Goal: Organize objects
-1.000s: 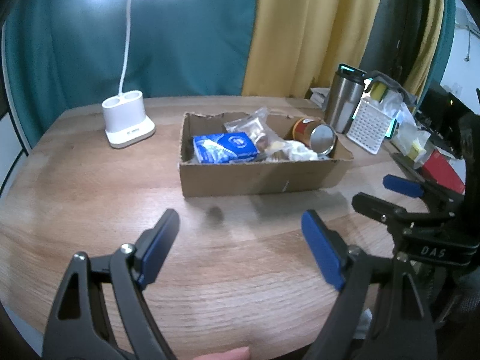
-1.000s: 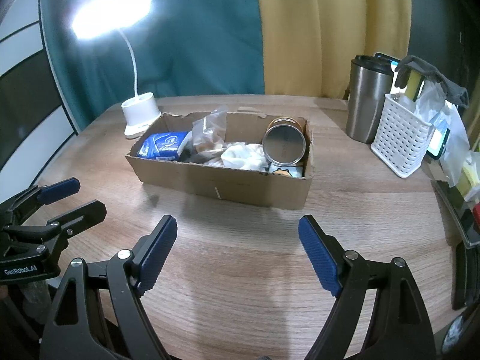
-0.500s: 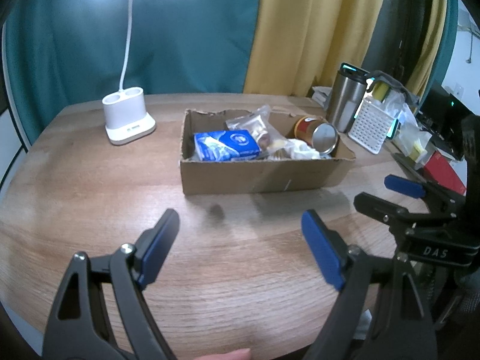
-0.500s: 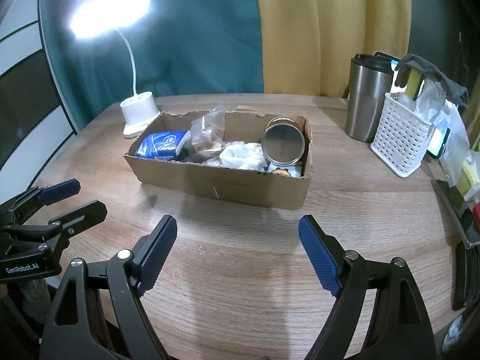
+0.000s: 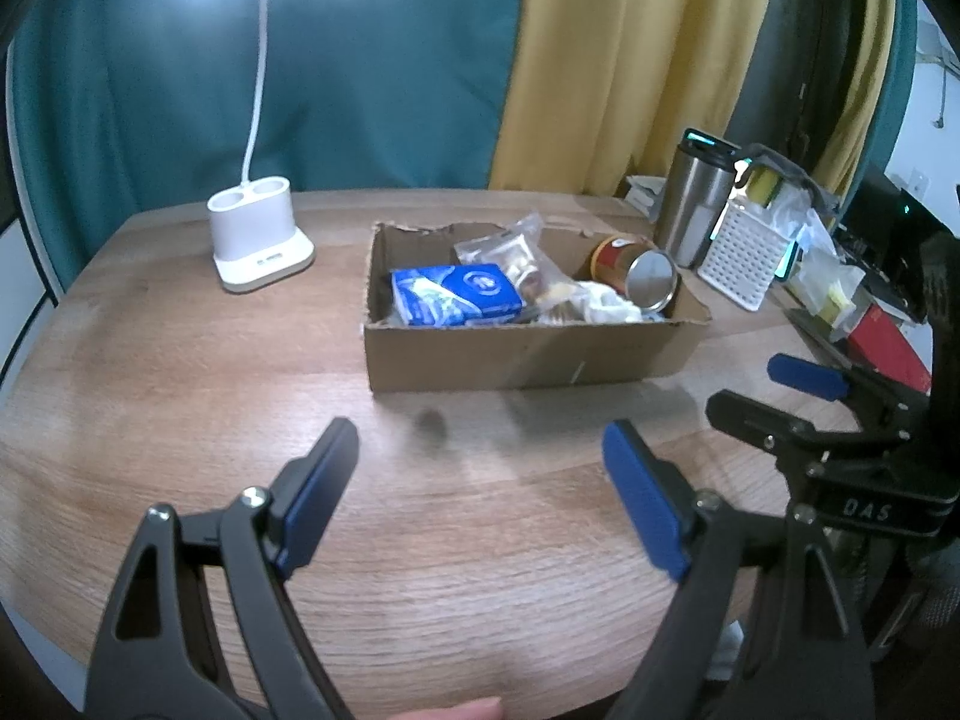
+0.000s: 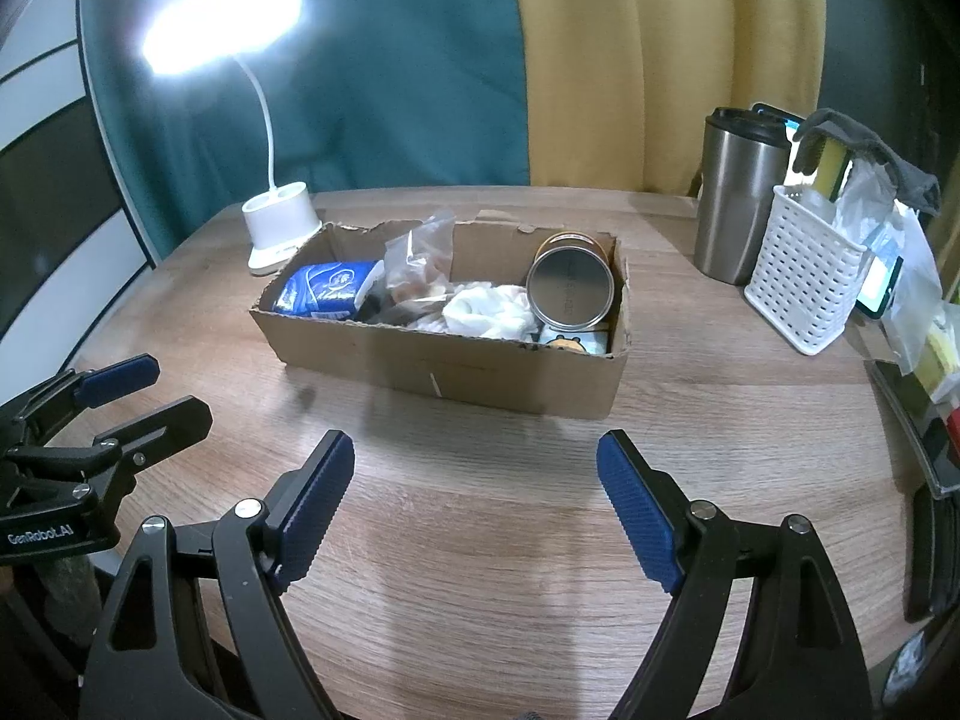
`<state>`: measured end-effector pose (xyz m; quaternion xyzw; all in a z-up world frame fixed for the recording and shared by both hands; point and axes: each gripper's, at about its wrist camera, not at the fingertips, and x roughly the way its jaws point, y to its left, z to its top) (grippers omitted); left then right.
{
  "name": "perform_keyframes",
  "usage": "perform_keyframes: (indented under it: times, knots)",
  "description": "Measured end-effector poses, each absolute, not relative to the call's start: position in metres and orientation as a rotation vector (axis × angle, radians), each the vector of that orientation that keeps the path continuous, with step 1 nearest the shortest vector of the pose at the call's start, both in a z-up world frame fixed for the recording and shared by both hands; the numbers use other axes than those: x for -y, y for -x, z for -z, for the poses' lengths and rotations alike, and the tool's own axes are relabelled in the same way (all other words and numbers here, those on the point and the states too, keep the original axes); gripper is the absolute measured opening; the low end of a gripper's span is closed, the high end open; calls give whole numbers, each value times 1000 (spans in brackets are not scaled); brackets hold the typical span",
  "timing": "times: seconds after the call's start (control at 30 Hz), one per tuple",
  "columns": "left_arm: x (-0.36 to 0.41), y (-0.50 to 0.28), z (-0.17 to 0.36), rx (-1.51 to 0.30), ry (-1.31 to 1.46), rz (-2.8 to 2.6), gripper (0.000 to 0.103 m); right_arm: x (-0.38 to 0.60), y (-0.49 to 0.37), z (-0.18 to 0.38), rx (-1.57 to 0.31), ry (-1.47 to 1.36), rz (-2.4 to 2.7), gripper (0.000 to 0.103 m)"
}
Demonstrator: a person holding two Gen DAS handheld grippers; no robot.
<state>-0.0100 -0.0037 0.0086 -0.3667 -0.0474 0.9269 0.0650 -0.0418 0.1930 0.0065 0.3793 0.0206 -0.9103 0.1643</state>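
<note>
While both claws hang spread and empty on the near side of the cardboard box [image 6: 444, 354], I weigh what sits inside it. My left gripper [image 5: 480, 480] and right gripper [image 6: 474, 480] have bare table [image 6: 480, 570] between them and the box's near wall. At the box's left end, the blue pack [image 5: 456, 294] looks soft and light, best pinched across its short sides. At the right end, the tin can [image 6: 570, 291] lies tilted, rigid and probably slippery; I'd clamp its body. The box's torn walls stand low, so I'd enter from above. Beyond its right end stand a steel tumbler [image 6: 741, 198] and white basket [image 6: 804, 276], crowding that side.
</note>
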Motion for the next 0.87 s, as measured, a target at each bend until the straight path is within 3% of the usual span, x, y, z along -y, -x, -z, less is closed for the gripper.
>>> perform_keyframes:
  times: [0.87]
  knots:
    - [-4, 25, -8, 115, 1119, -2768, 85, -195, 52, -4, -44, -1096, 2564, 86]
